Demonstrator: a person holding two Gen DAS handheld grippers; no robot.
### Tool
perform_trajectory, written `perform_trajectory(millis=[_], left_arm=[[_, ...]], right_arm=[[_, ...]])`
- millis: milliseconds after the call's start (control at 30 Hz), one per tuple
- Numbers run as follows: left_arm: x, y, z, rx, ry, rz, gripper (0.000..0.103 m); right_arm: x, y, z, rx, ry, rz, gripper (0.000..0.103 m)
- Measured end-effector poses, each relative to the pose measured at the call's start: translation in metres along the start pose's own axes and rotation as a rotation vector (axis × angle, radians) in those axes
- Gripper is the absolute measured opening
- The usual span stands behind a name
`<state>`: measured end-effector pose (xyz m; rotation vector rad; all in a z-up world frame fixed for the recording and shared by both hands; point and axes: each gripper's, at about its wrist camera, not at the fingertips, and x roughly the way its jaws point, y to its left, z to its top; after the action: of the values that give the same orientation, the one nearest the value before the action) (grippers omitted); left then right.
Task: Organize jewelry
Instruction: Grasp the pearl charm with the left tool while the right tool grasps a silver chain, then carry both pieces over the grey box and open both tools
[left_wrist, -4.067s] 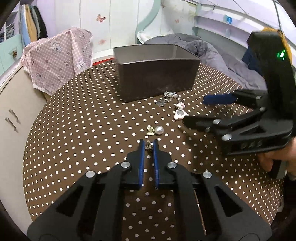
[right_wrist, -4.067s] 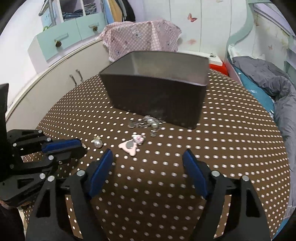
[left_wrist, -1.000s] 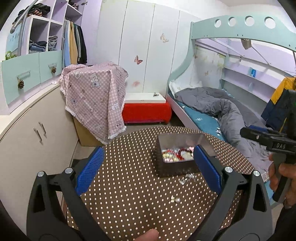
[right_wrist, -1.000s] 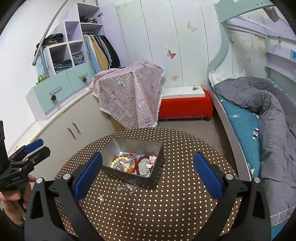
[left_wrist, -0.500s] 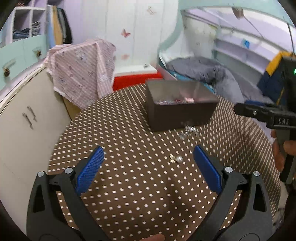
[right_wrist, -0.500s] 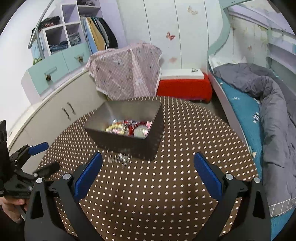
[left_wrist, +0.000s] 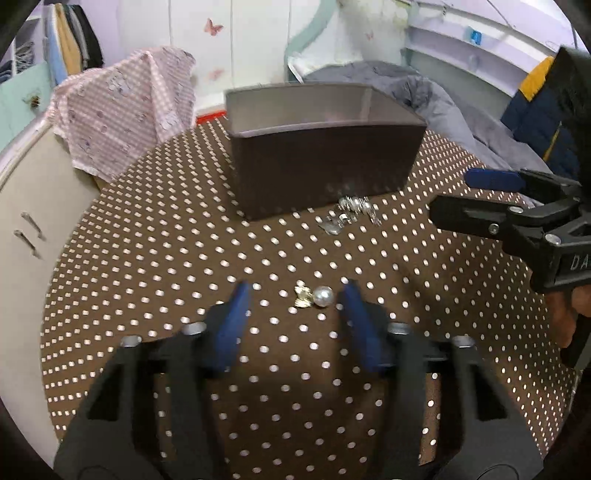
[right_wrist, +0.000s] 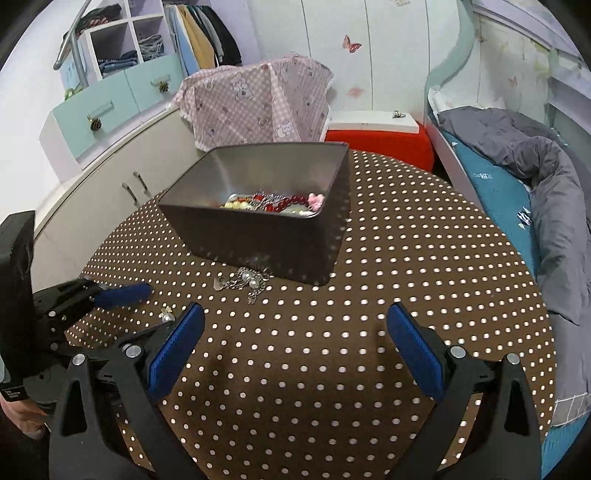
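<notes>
A pearl earring with a gold piece (left_wrist: 314, 297) lies on the round brown dotted table (left_wrist: 177, 258). It sits just ahead of and between the blue tips of my left gripper (left_wrist: 295, 291), whose jaws are closing without touching it. A silver chain pile (left_wrist: 351, 212) (right_wrist: 245, 278) lies against the front of the dark box (left_wrist: 321, 177). The box (right_wrist: 207, 162) holds beads and a pink charm (right_wrist: 273, 203). My right gripper (right_wrist: 295, 314) hovers wide open over bare cloth, nothing between its fingers; it also shows at the right of the left wrist view (left_wrist: 458, 195).
A cream cabinet (right_wrist: 110, 192) curves along the table's left side, with a pink checked cloth (right_wrist: 258, 99) draped behind. A red stool (right_wrist: 376, 144) and a bed with a grey duvet (right_wrist: 546, 177) stand to the right. The table edge (right_wrist: 543, 306) drops off on the right.
Both grippers have come down from high above the table to just over it. The left jaws have narrowed around the pearl earring. The pink charm seen on the table earlier now lies in the box.
</notes>
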<state>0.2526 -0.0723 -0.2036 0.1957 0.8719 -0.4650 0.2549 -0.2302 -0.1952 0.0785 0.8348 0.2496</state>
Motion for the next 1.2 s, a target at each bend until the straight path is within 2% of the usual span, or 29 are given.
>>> perform_trajectory(millis=[33, 100, 200, 333, 467, 567, 633, 700, 967, 1200], left_arm=[[-0.001, 0.0, 0.0, 0.003, -0.002, -0.01, 0.03], [-0.003, 0.001, -0.001, 0.006, -0.006, -0.032, 0.018], [-0.007, 0.01, -0.004, -0.026, -0.016, -0.057, 0.018], [-0.013, 0.015, -0.005, -0.05, -0.039, -0.044, 0.018], [-0.021, 0.028, -0.006, -0.096, -0.063, -0.029, 0.018], [-0.025, 0.034, -0.008, -0.121, -0.074, -0.021, 0.018], [-0.027, 0.035, -0.009, -0.131, -0.079, -0.02, 0.018], [-0.028, 0.038, -0.01, -0.134, -0.084, -0.016, 0.018], [-0.045, 0.046, 0.001, -0.142, -0.133, -0.022, 0.018], [-0.064, 0.047, 0.032, -0.131, -0.196, -0.025, 0.018]], right_arm=[[0.002, 0.002, 0.0, -0.003, 0.004, 0.002, 0.092], [0.008, 0.007, 0.002, -0.011, 0.018, 0.012, 0.087], [0.02, 0.017, 0.006, -0.027, 0.044, 0.025, 0.077], [0.038, 0.032, 0.012, -0.035, 0.07, 0.037, 0.063], [0.051, 0.041, 0.017, -0.033, 0.059, -0.013, 0.056], [0.054, 0.046, 0.019, -0.044, 0.053, -0.076, 0.039], [0.053, 0.049, 0.018, -0.068, 0.052, -0.077, 0.016], [0.051, 0.05, 0.015, -0.082, 0.057, -0.063, 0.008], [0.015, 0.039, 0.008, -0.062, -0.002, 0.049, 0.008], [-0.046, 0.027, 0.037, -0.065, -0.114, 0.101, 0.008]])
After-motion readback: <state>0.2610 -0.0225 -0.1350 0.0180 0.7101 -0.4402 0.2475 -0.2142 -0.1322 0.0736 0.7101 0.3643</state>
